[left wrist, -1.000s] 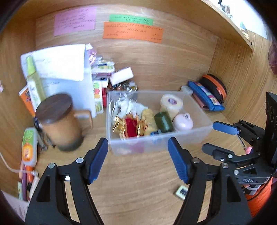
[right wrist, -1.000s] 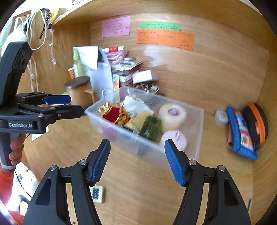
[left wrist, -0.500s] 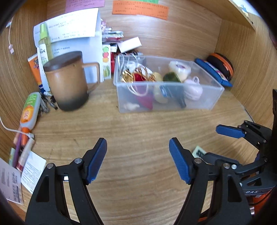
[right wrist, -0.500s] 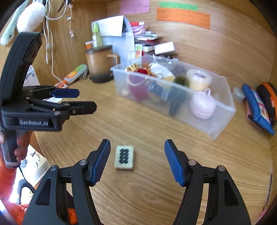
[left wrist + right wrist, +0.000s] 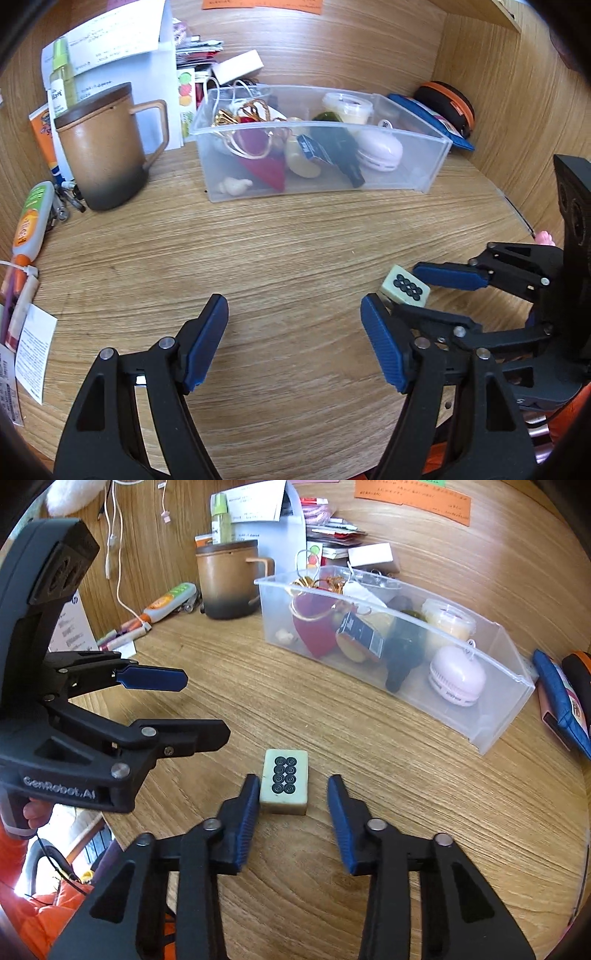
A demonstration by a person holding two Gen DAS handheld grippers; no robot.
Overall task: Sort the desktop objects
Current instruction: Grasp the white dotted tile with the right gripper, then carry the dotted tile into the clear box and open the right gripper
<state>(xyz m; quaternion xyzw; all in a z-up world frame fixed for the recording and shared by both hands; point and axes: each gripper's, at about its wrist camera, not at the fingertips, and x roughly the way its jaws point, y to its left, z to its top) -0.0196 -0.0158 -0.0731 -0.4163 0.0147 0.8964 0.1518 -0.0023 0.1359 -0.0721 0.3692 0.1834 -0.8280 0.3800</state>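
Note:
A pale mahjong tile (image 5: 283, 781) with black circles lies flat on the wooden desk. My right gripper (image 5: 293, 790) straddles it and its jaws are closing. The left pad touches the tile's side, while the right pad still stands a gap away. In the left wrist view the same tile (image 5: 405, 286) sits between the right gripper's blue pads (image 5: 448, 277). My left gripper (image 5: 294, 306) hangs open over bare desk, with nothing between its fingers. A clear plastic bin (image 5: 436, 155) behind holds a red pouch, a dark bottle, a pink round case and other small items.
A lidded brown mug (image 5: 103, 147) stands left of the bin, with papers and a spray bottle behind it. An orange-green tube (image 5: 31, 221) and pens lie by the left wall. A blue pouch (image 5: 561, 701) and an orange-trimmed case lie right of the bin. Wooden walls enclose three sides.
Both grippers have come down toward the desk. The right gripper's jaws have narrowed, and the tile that lay ahead of them now sits between them.

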